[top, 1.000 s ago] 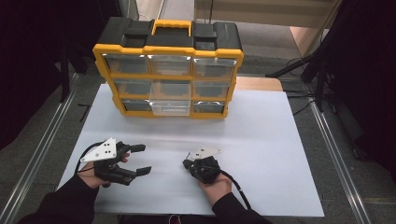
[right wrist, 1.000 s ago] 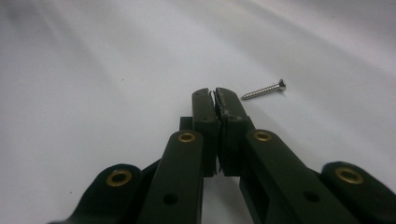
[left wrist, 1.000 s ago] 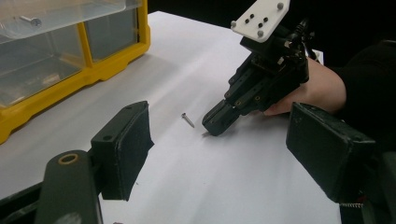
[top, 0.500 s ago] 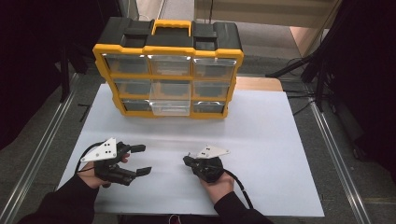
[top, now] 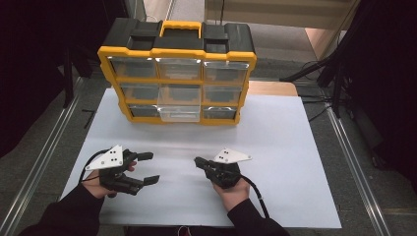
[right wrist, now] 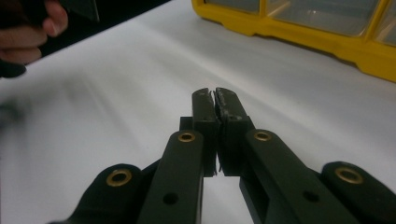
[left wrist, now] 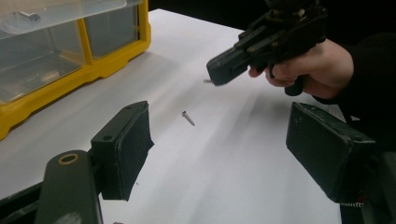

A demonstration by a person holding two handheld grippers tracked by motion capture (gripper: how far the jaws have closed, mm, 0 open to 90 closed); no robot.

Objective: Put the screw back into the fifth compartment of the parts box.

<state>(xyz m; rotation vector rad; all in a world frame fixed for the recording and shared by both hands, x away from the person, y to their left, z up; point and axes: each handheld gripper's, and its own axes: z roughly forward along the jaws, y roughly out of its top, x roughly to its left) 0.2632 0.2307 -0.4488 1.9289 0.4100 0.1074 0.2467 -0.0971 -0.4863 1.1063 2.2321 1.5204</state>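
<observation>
Silver metal: a loose screw (left wrist: 188, 118) is seen lying flat on the white table sheet (top: 275, 147), between the two grippers and touched by neither. In the left gripper view it rests just beyond the left gripper's own jaws.

A second, held screw (left wrist: 207, 81) is noted at the very tip of the right gripper (left wrist: 215, 74); only a short bright end sticks out, so its shape is read with some doubt. The jaws of the right gripper (right wrist: 214, 93) are pressed together, pad against pad, with no more than a hairline seam between them. It is held above the sheet, clear of the surface, with its nose pointed toward the left gripper (top: 150, 168).

The left gripper is held with its jaws spread wide and nothing between the pads (left wrist: 128, 144). It sits low over the near left part of the sheet.

Well beyond both, a yellow and black drawer organizer (top: 178, 51) stands upright at the far edge of the sheet, its clear drawers facing the person. The bottom middle drawer (top: 179, 112) is pulled out a little; a small screw (left wrist: 30, 16) is seen inside it in the left gripper view.
</observation>
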